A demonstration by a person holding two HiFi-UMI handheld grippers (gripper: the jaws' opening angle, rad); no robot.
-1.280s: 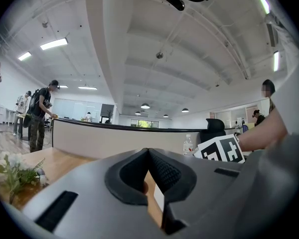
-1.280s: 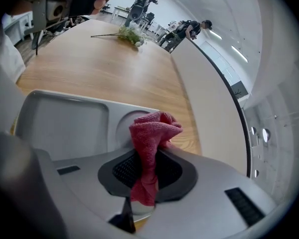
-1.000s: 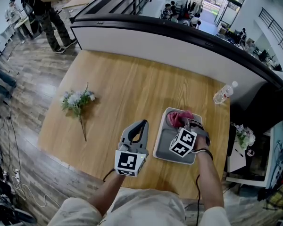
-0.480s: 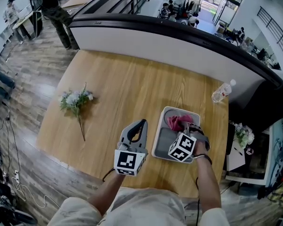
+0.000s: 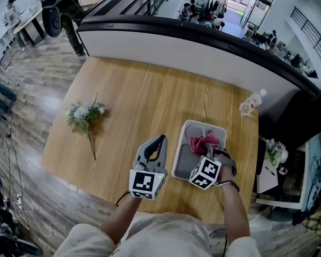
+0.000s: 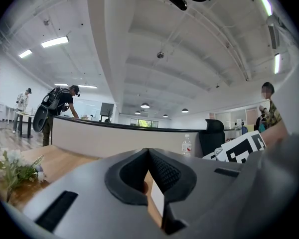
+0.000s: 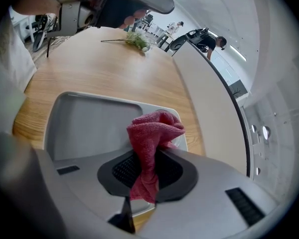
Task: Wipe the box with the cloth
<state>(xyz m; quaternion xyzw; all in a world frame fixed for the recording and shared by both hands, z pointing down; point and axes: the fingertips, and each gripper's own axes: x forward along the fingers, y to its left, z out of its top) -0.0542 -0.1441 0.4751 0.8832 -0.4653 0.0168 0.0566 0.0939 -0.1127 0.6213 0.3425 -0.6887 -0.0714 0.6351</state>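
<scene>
- left gripper (image 5: 158, 143) held near the person, pointing away, jaws pressed together with nothing between them
- right gripper (image 5: 210, 151) just to its right, jaws clamped on the red cloth (image 7: 153, 131)
- both forearms reach forward, near edge

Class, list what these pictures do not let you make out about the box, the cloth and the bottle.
1. Head view: the near end of the box, hidden by the right gripper.
2. Right gripper view: whether the cloth touches the box floor; the jaws cover its lower end.
3. Head view: the label of the bottle, too small to read.
</scene>
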